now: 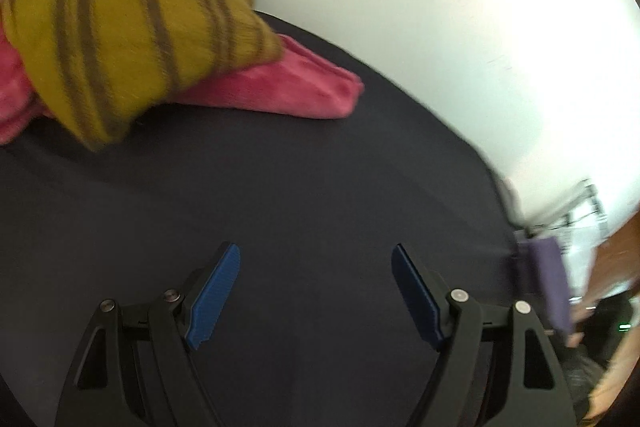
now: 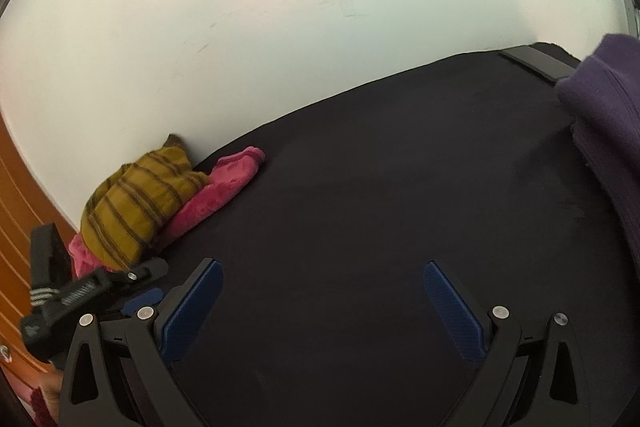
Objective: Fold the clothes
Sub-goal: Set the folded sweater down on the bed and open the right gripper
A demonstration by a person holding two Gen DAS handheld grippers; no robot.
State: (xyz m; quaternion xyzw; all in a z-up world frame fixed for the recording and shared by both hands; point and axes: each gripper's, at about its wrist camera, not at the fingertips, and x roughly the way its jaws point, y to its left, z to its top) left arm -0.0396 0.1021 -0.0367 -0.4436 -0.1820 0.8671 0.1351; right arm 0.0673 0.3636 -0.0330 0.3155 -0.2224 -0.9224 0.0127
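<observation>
Clothes lie in two spots on the dark tabletop (image 2: 360,187), and we hold neither of them. Our left gripper (image 1: 316,287) hangs over bare dark cloth with its blue pads (image 1: 216,291) standing wide apart and nothing between them. Our right gripper (image 2: 324,307) does the same: its jaws are spread wide over the empty middle of the table, gripping nothing.

On the far left, against the white wall (image 2: 240,27), we see a mustard garment with brown stripes (image 1: 132,31) bunched up and resting on top of a pink cloth (image 1: 288,87). The pink one pokes out from under it, one end reaching right across the table and another part showing on the near left side. In the right wrist view the same pair sits small at the far left edge of the table, the striped piece (image 2: 140,203) over the pink one (image 2: 224,187), with our left gripper's black body (image 2: 80,291) near it.

On the right we see a purple garment (image 2: 604,131) heaped at the table's edge, well apart from the other two. The left wrist view catches it as a blurred purple patch (image 1: 548,283) at the right side. That view is smeared with motion blur, so finer detail of the fabrics cannot be told.
</observation>
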